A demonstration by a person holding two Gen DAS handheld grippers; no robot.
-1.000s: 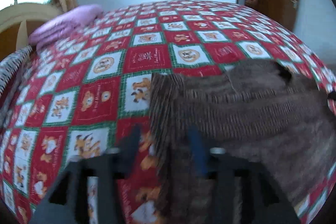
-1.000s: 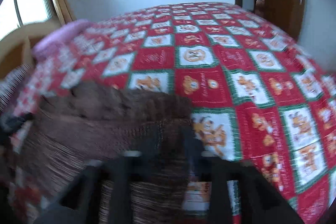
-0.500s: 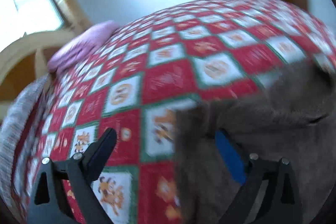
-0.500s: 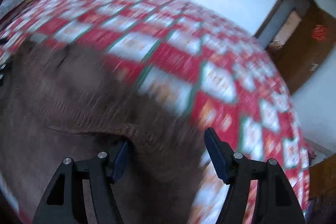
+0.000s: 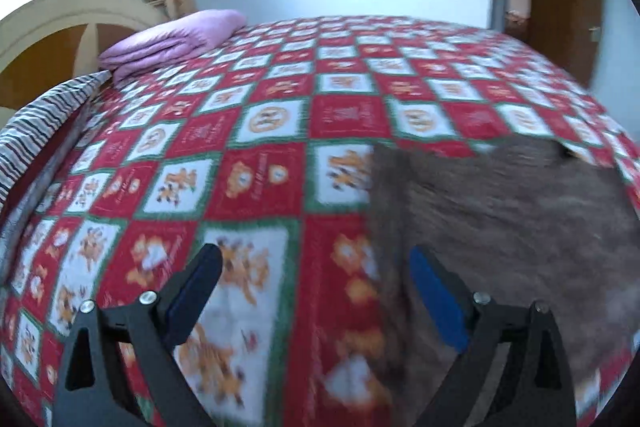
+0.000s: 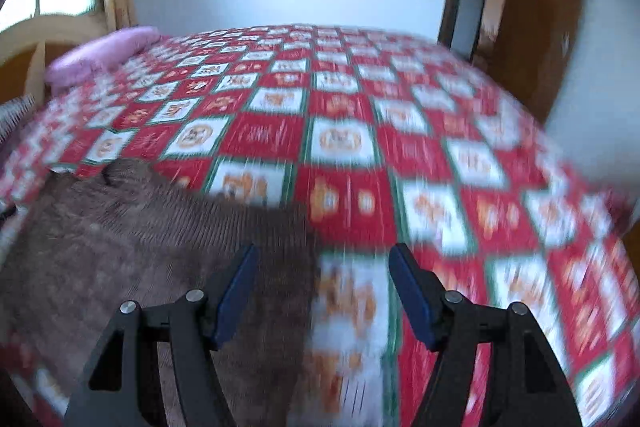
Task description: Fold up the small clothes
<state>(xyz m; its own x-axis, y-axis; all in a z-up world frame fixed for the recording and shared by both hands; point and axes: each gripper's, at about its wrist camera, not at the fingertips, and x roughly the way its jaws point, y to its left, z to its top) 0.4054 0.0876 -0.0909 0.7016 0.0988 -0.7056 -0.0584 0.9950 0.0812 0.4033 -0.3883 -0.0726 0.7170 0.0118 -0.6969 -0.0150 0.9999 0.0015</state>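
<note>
Left hand-held gripper (image 5: 314, 265) jaws just opened wide, right hand-held gripper (image 6: 322, 265) jaws apart

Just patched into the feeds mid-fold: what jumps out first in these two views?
The loud red-and-white checked bedspread fills both views. A brown knit garment lies flat on its near side, with the open left gripper at its left edge and the open right gripper at its right edge. A folded purple blanket sits at the far left corner.

A small brown ribbed knit garment (image 5: 500, 211) lay spread flat on the red-and-white checked bedspread (image 5: 256, 163), near its front edge, its straight side edges running up the bed; motion blur hid finer detail.
</note>
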